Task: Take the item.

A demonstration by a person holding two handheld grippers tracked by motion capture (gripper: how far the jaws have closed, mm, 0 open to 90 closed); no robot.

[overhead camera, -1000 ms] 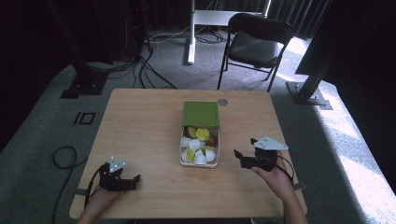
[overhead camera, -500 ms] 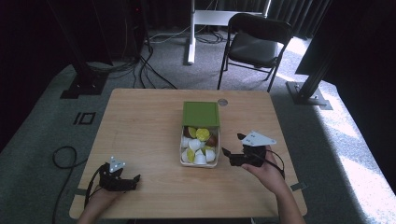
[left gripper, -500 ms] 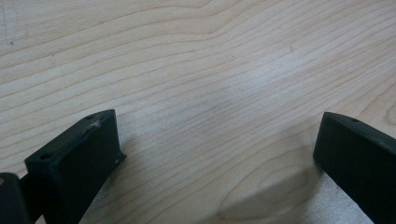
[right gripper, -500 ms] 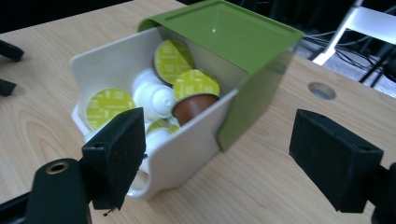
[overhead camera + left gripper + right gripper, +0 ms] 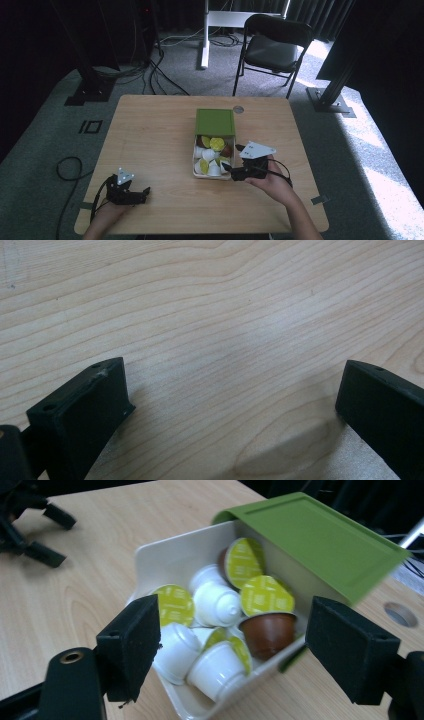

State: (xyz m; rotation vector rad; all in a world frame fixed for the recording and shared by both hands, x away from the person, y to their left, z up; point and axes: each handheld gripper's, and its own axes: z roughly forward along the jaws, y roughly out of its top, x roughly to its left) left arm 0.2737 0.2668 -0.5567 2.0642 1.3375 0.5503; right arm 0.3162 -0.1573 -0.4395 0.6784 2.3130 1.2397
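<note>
Presently the right tongs (image 5: 230,645), jaws apart and just been closing with nothing clamped, hover at the near rim of the capsule box (image 5: 150,555). Misjudged descent could nudge the white capsule (image 5: 217,602) aside or tip the box. Left tongs (image 5: 230,405) rest apart on the worktop (image 5: 210,315).

Right claw (image 5: 231,157) moved to capsule box (image 5: 198,159), closing.
</note>
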